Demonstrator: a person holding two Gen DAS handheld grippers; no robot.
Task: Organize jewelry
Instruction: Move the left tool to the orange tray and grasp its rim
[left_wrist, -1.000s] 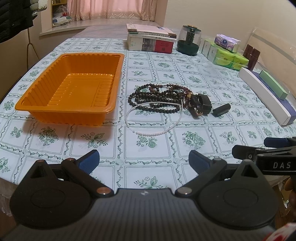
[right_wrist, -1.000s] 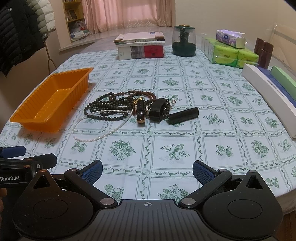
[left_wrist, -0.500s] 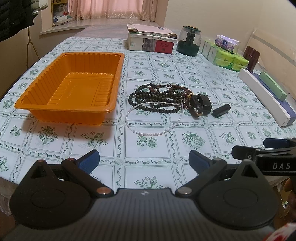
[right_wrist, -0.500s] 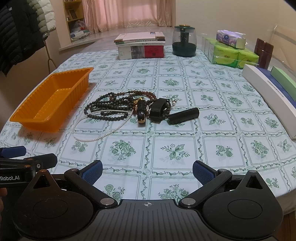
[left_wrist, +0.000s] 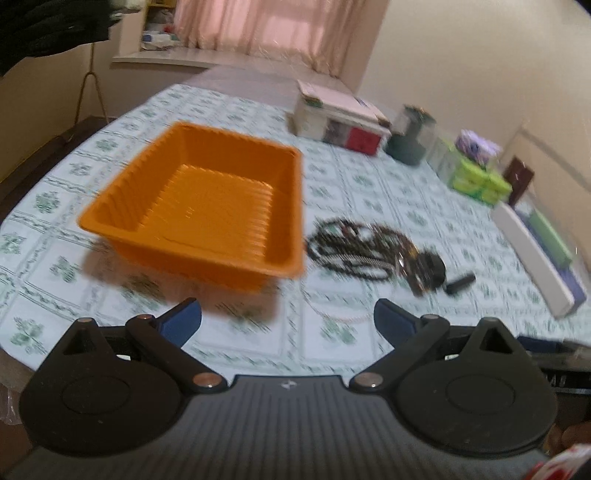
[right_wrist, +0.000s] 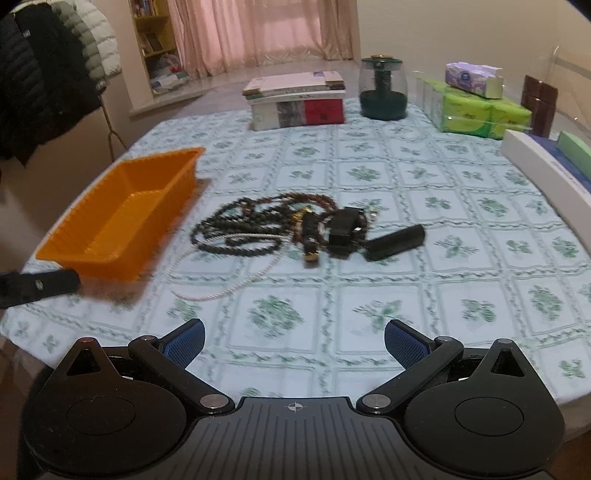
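Note:
An empty orange tray (left_wrist: 207, 206) stands on the tablecloth, left of a pile of dark bead necklaces (left_wrist: 354, 247). The tray (right_wrist: 122, 218) and the beads (right_wrist: 255, 225) show in the right wrist view too, with a thin pearl strand (right_wrist: 229, 284), a black watch (right_wrist: 345, 230) and a black cylinder (right_wrist: 395, 242). My left gripper (left_wrist: 288, 321) is open and empty, near the tray's front edge. My right gripper (right_wrist: 293, 341) is open and empty, over the table's near side, well short of the jewelry.
At the back stand a stack of books (right_wrist: 299, 98), a dark green jar (right_wrist: 382, 90) and green tissue packs (right_wrist: 476, 110). A long white box (right_wrist: 546, 166) lies along the right edge. Coats (right_wrist: 48, 70) hang at the left.
Both grippers have moved forward over the table. The left one has swung left toward the tray. The jewelry and tray have not moved. Both stay open.

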